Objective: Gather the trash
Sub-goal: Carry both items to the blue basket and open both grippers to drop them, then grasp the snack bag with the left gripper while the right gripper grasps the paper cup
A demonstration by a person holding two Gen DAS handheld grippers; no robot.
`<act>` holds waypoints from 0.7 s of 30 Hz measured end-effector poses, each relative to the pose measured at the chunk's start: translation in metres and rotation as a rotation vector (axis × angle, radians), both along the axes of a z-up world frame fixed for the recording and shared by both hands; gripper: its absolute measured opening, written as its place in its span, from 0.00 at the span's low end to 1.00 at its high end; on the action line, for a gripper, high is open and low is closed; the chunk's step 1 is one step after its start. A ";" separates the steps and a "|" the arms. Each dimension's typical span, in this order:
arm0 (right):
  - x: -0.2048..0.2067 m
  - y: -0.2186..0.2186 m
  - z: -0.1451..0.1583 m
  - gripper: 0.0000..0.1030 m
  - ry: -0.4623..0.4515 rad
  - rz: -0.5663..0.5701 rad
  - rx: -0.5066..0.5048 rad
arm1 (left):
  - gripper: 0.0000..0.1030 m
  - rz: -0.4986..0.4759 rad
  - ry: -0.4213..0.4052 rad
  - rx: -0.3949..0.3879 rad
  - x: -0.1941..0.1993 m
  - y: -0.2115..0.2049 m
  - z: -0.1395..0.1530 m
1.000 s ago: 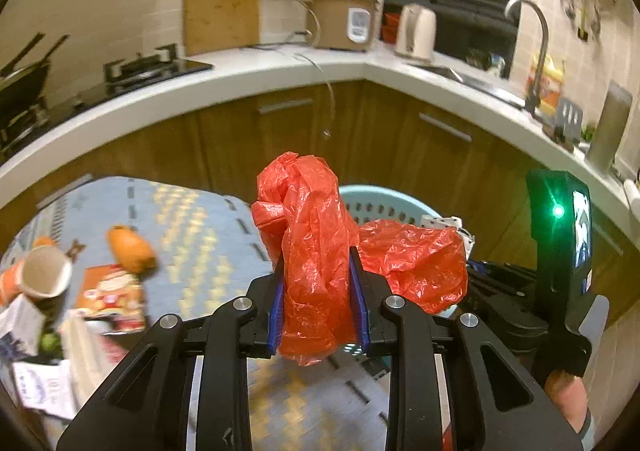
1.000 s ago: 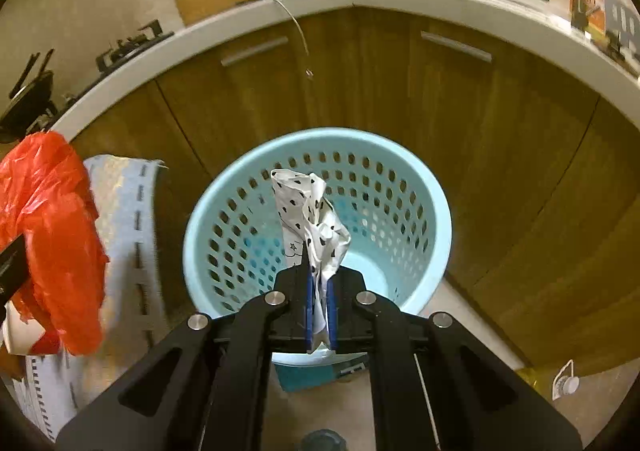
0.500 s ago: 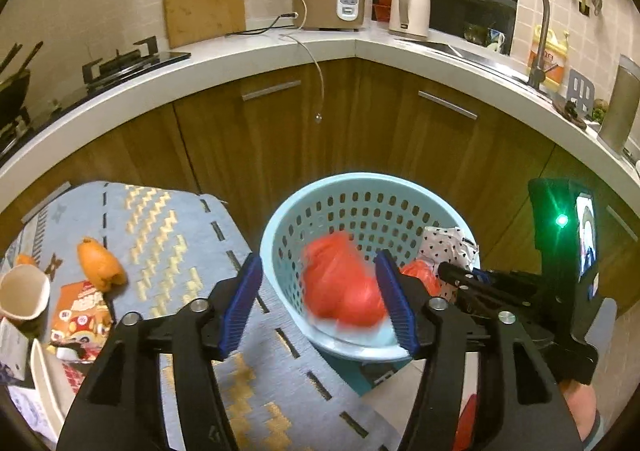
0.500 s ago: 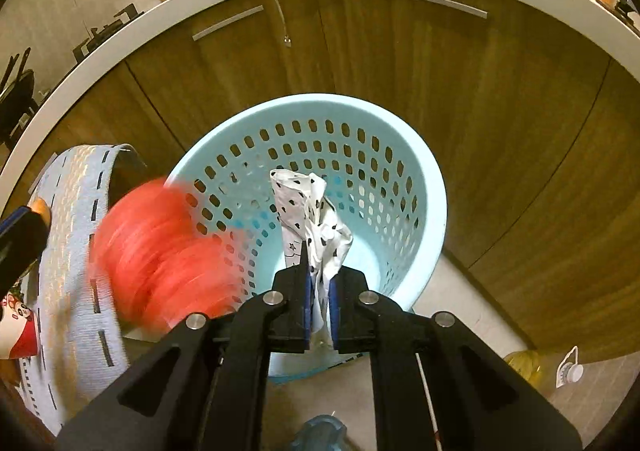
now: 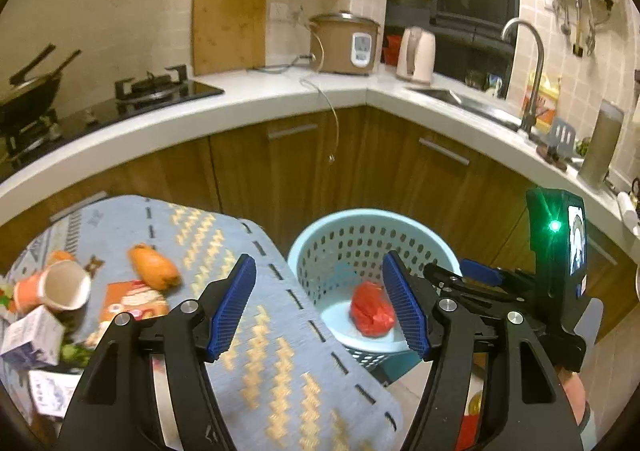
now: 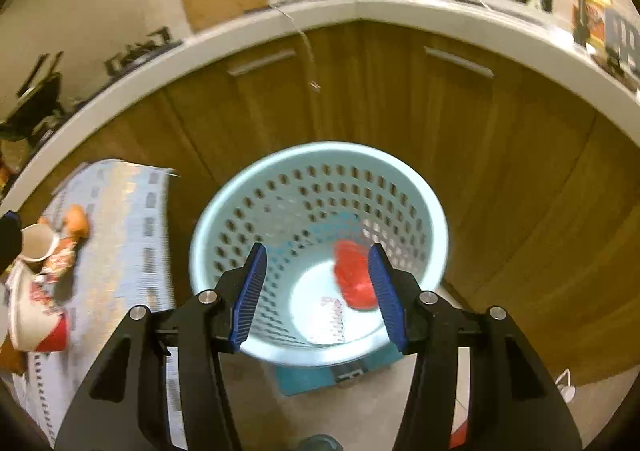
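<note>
A light blue perforated basket [image 5: 416, 229] [image 6: 434, 211] stands on the floor by the wooden cabinets. A crumpled red plastic bag [image 5: 371, 310] [image 6: 354, 279] lies at its bottom, with a white spotted wrapper [image 6: 326, 319] beside it. My left gripper [image 5: 320, 307] is open and empty, above the table edge and the basket. My right gripper [image 6: 318, 297] is open and empty, right above the basket. It also shows in the left wrist view [image 5: 472, 277].
A table with a blue patterned cloth [image 5: 248, 315] holds a paper cup [image 5: 60, 287], an orange wrapper [image 5: 154, 267], a snack packet [image 5: 134, 301] and small cartons [image 5: 32, 339]. Wooden cabinets [image 5: 304, 167] under a white counter [image 5: 280, 99] curve behind the basket.
Both grippers opened. The red bag dropped from my left gripper into the basket, then the spotted wrapper from my right. Both grippers have pulled up and back a little.
</note>
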State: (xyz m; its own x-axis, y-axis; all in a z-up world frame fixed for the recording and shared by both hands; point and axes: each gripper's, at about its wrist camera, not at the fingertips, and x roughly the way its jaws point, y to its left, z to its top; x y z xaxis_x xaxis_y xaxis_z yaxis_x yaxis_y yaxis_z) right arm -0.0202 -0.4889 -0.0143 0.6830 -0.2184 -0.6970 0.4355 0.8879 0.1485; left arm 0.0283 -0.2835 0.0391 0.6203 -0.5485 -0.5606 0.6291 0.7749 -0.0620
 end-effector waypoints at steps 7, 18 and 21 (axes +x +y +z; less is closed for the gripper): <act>-0.006 0.066 0.045 0.48 -0.100 0.141 -0.048 | 0.64 0.080 -0.050 -0.067 -0.026 0.069 0.027; -0.002 0.175 0.051 0.48 -0.105 0.365 -0.060 | 0.70 0.323 -0.076 -0.025 -0.054 0.226 0.019; 0.002 0.194 0.046 0.48 -0.085 0.404 -0.080 | 0.70 0.355 -0.060 -0.021 -0.056 0.265 0.008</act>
State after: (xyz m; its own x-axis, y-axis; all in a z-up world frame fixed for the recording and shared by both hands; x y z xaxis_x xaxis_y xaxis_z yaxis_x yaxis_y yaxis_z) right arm -0.0179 -0.2950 0.0318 0.7793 0.0271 -0.6261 0.0394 0.9950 0.0921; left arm -0.0275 -0.0184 0.0471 0.8061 -0.3035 -0.5081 0.3235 0.9449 -0.0512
